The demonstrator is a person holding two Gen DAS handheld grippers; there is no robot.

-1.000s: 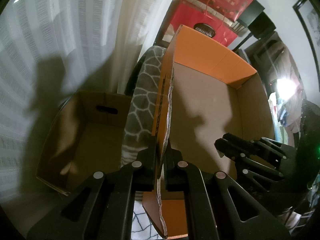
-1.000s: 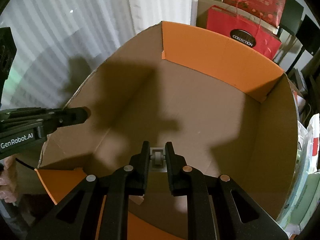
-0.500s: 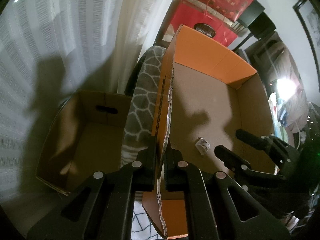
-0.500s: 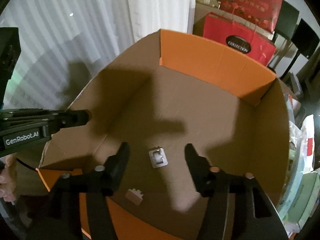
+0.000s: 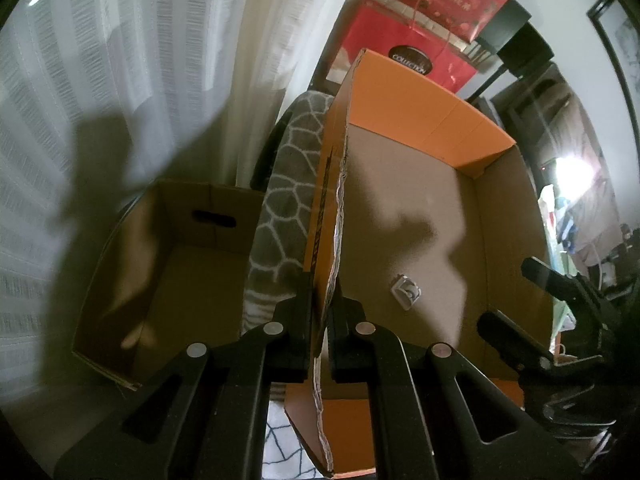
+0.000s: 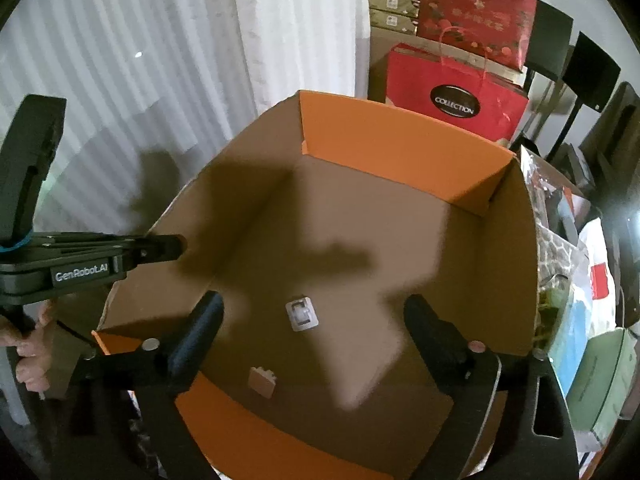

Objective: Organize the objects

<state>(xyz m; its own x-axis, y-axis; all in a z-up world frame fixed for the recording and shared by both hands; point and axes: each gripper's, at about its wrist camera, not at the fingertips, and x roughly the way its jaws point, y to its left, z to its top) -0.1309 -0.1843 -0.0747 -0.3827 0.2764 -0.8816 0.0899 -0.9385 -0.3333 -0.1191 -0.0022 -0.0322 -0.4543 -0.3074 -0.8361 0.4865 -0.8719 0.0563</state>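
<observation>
An orange cardboard box [image 6: 400,148] with a brown inside stands open at the top. My left gripper [image 5: 322,300] is shut on the torn top edge of the box's left wall [image 5: 340,200]; it also shows at the left of the right wrist view [image 6: 176,246]. A small white clip-like piece [image 6: 303,314] lies flat on the box floor [image 5: 406,292]. My right gripper [image 6: 314,306] hangs above it, its jaws opening wide; the piece lies below and between them, untouched. A small beige piece [image 6: 262,380] lies nearer the front wall.
An open brown carton [image 5: 208,204] stands left of the orange box, with a grey patterned cloth [image 5: 288,200] between them. Red gift bags [image 6: 456,92] and stacked boxes stand behind. White curtains hang at the left, bags and packets lie at the right [image 6: 588,320]. A hand [image 6: 32,360] holds the left gripper.
My right gripper was shut on the white piece; it has opened wide, left the piece on the box floor and drawn back upward. The left gripper has kept its grip on the wall.
</observation>
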